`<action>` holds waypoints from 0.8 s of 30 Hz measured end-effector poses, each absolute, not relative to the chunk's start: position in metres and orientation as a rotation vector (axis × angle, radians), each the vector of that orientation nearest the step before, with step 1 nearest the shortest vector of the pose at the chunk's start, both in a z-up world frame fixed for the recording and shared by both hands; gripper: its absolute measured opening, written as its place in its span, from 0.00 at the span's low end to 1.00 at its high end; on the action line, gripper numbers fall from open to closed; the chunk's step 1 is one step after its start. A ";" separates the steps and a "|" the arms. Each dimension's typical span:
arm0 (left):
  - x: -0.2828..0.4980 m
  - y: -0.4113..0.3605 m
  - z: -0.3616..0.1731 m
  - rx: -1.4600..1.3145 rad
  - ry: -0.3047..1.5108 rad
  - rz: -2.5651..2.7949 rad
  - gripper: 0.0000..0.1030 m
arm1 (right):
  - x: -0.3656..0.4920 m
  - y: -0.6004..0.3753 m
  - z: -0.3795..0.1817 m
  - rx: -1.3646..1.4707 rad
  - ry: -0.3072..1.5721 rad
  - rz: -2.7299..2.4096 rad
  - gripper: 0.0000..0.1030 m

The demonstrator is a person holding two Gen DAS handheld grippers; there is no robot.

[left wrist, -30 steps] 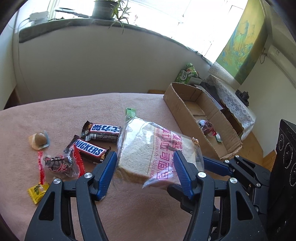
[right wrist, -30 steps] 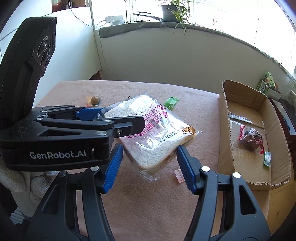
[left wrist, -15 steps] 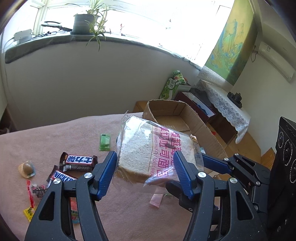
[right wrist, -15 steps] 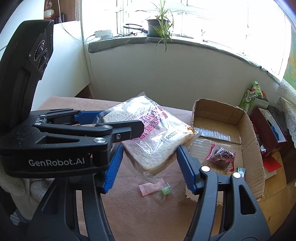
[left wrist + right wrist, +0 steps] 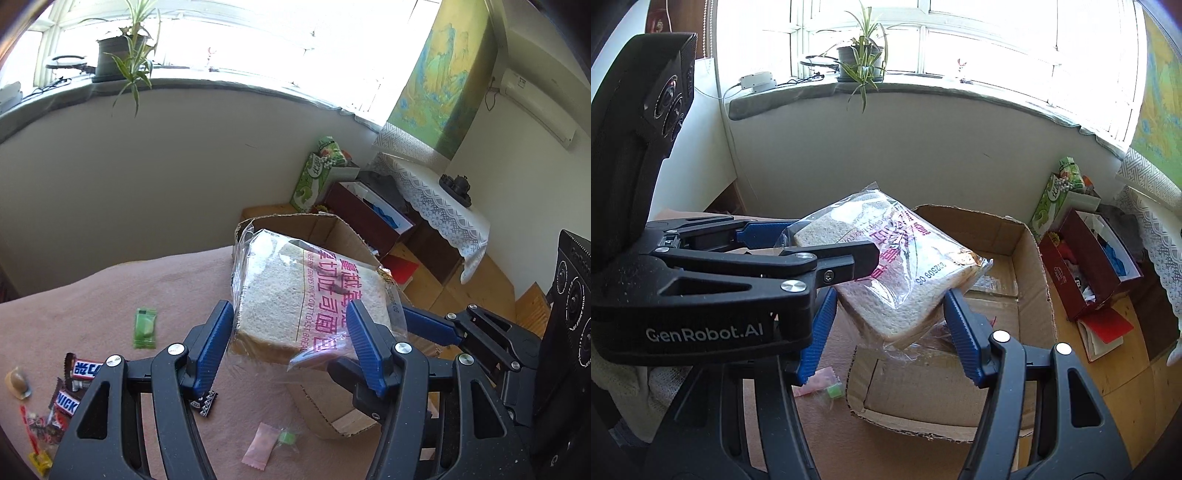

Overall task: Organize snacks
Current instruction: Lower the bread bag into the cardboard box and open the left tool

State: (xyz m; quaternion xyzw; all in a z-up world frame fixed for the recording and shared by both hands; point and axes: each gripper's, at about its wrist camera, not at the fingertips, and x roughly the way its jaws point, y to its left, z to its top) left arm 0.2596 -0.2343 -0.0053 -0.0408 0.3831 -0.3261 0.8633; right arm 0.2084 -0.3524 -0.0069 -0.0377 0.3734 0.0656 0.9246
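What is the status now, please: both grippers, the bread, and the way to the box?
Left gripper and right gripper both shut on bread bag. Bag airborne over cardboard box. Nothing in the way.

The bag of bread [image 5: 314, 299] now hangs over the near end of the cardboard box [image 5: 1015, 236], no longer above the pink cloth [image 5: 110, 295]; the chocolate bars [image 5: 74, 384] slide toward the frame's left edge.
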 end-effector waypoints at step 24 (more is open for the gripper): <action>0.293 -0.292 -0.021 -0.024 0.853 -0.739 0.60 | 0.243 -0.424 -0.031 -0.010 0.803 0.076 0.61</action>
